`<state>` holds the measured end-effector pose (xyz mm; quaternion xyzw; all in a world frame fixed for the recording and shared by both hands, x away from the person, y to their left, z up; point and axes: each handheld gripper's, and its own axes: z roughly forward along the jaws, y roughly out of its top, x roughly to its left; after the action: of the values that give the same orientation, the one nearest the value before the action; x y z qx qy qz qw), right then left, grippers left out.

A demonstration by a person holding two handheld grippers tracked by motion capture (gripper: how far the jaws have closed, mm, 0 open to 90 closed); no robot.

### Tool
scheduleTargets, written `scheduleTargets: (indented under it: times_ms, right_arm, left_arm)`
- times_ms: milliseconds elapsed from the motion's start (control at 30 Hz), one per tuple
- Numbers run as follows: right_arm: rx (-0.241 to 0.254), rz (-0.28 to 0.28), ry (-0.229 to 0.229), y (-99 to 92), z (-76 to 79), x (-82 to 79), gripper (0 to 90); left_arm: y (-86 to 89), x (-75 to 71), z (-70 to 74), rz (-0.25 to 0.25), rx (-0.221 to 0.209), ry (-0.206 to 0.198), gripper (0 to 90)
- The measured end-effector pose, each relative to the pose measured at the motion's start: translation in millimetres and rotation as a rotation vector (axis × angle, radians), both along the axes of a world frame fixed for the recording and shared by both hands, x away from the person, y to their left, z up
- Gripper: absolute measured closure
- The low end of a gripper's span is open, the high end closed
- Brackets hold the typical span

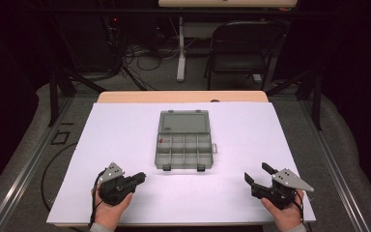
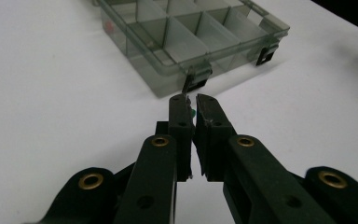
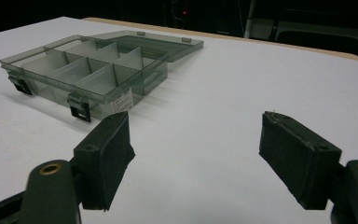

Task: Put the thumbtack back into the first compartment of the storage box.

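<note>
L gripper point(image 2: 192, 105) near front-left of the compartment box point(image 1: 183, 142), jaws nearly together, pinching a tiny green item point(image 2: 193, 113) at the tips; too small to ID, barely visible betw. the pads. R gripper point(image 3: 196, 154) sits at right front of the white table point(image 1: 125, 203), well apart from box, jaws wide, nothing betw. them.

Box: clear grey plastic, lid point(image 1: 183, 122) flung open flat behind, dividers upright, latches point(image 2: 195, 83) hanging at front edge. One small red item point(image 1: 160, 140) in a left-side compartment; the rest look empty.

Judgement: step in hand = carry green item over the front wall, drop into a compartment.

Risks:
- Grip is at extreme tips, item tiny → could slip or pop out en route, roll across table.
- Box light and not braced by R → a nudge on the front wall or latch w/ the jaws could shove it back.
- Release too high or over a divider → item bounces into wrong compartment.
- Jaw tips wider than item, so aim is partly blind.
</note>
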<state>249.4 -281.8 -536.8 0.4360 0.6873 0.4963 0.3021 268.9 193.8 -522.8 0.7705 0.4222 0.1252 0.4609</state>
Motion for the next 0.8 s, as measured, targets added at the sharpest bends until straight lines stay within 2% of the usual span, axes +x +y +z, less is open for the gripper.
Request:
scheduleTargets:
  times_ms: [67,133,467,633,800]
  right_arm:
    - [-0.001,0.0,0.004,-0.5,-0.3,0.5,24.2]
    - [-0.001,0.0,0.004,-0.5,-0.3,0.4,24.2]
    - [0.004,-0.002,0.005,-1.1,-0.6,0.5,24.2]
    - [0.004,0.0,0.005,-0.4,-0.8,0.8,24.2]
    - [0.002,-0.001,0.008,-0.7,-1.0,1.0,24.2]
  left_arm:
    - [-2.1,3.9,7.0,-0.01,0.03,-0.027,85.3]
    - [-3.8,8.6,12.7,-0.006,0.035,-0.037,85.3]
    - [-12.8,42.9,47.4,0.015,0.018,-0.085,85.3]
    - [-16.6,59.6,60.5,0.021,0.002,-0.098,85.2]
    - [-20.5,76.8,66.0,0.025,-0.011,-0.081,85.2]
